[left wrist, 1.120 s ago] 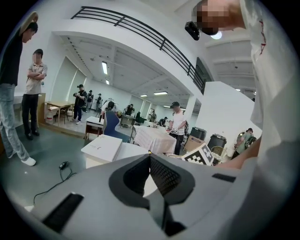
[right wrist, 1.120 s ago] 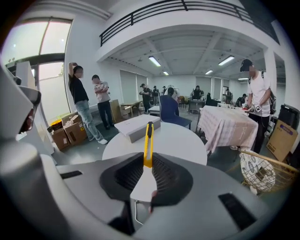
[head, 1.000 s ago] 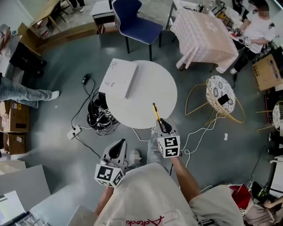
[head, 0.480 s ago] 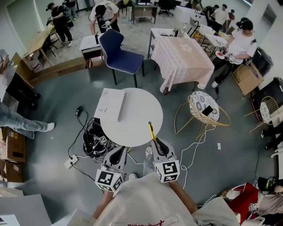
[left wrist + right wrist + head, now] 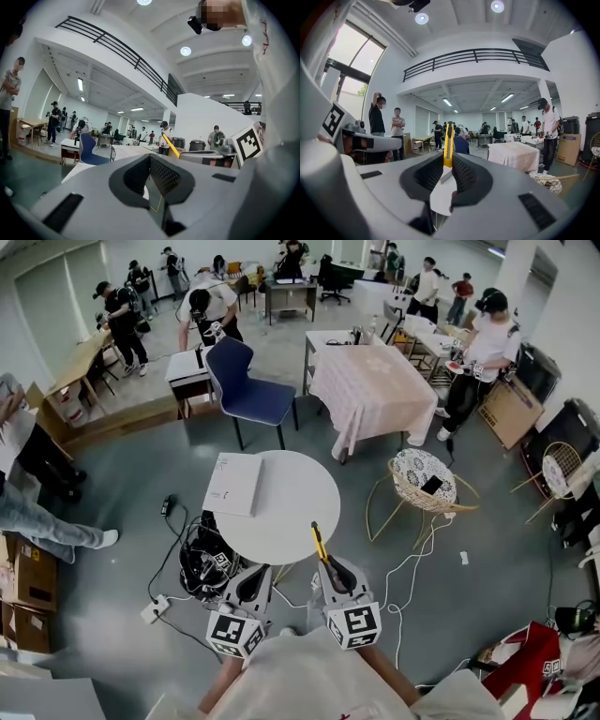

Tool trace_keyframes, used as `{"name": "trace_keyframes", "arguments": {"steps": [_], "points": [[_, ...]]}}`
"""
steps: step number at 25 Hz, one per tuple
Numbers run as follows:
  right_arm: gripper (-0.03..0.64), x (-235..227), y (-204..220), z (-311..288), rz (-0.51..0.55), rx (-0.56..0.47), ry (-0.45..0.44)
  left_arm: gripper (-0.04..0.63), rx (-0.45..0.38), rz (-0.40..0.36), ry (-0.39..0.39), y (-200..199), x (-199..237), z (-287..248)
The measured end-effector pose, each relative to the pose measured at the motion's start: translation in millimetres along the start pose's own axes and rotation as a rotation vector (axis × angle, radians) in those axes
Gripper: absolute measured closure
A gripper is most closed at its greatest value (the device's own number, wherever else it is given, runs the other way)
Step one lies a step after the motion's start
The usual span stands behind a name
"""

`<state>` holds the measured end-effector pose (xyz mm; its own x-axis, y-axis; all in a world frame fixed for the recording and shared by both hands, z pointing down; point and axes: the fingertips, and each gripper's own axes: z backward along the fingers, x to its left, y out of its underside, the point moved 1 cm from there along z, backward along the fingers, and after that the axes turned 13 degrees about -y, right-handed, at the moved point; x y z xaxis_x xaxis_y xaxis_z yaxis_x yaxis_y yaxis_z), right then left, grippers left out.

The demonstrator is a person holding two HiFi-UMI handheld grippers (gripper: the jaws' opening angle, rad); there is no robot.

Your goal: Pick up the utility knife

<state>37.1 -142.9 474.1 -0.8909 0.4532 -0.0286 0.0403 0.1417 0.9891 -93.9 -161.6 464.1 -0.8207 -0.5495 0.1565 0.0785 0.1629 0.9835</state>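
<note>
A slim yellow utility knife (image 5: 319, 542) (image 5: 448, 143) sticks out forward and upward from my right gripper (image 5: 330, 570) (image 5: 448, 165), whose jaws are shut on its lower end. It hangs above the near edge of the round white table (image 5: 291, 512). In the left gripper view the knife (image 5: 170, 146) shows as a yellow bar off to the right. My left gripper (image 5: 253, 582) (image 5: 151, 174) is held low at the table's near left edge, its jaws closed together with nothing between them.
A white box (image 5: 233, 485) lies on the table's left part. A tangle of cables and a power strip (image 5: 202, 563) sits on the floor left of the table. A wicker stool (image 5: 424, 482) stands to the right, a blue chair (image 5: 246, 390) beyond the table. People stand around the room.
The head camera has tilted up, so more of the room shows and the table sits lower in view. Both grippers have risen to level, the right one still holding the knife.
</note>
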Motion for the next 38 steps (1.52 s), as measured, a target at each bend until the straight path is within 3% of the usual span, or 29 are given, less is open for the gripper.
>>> {"name": "trace_keyframes", "arguments": {"steps": [14,32,38], "points": [[0.551,9.5,-2.7,48.0,-0.009,-0.020,-0.018,0.583,0.049,0.023,-0.011,25.3,-35.6,27.1],[0.551,31.8,34.4,209.7,-0.035,-0.019,-0.038,0.583,0.080,0.059,-0.006,75.1,-172.0,107.0],[0.551,48.4,35.2,254.3,-0.023,-0.048,-0.038,0.583,0.054,0.026,-0.001,73.4,-201.5,139.8]]}}
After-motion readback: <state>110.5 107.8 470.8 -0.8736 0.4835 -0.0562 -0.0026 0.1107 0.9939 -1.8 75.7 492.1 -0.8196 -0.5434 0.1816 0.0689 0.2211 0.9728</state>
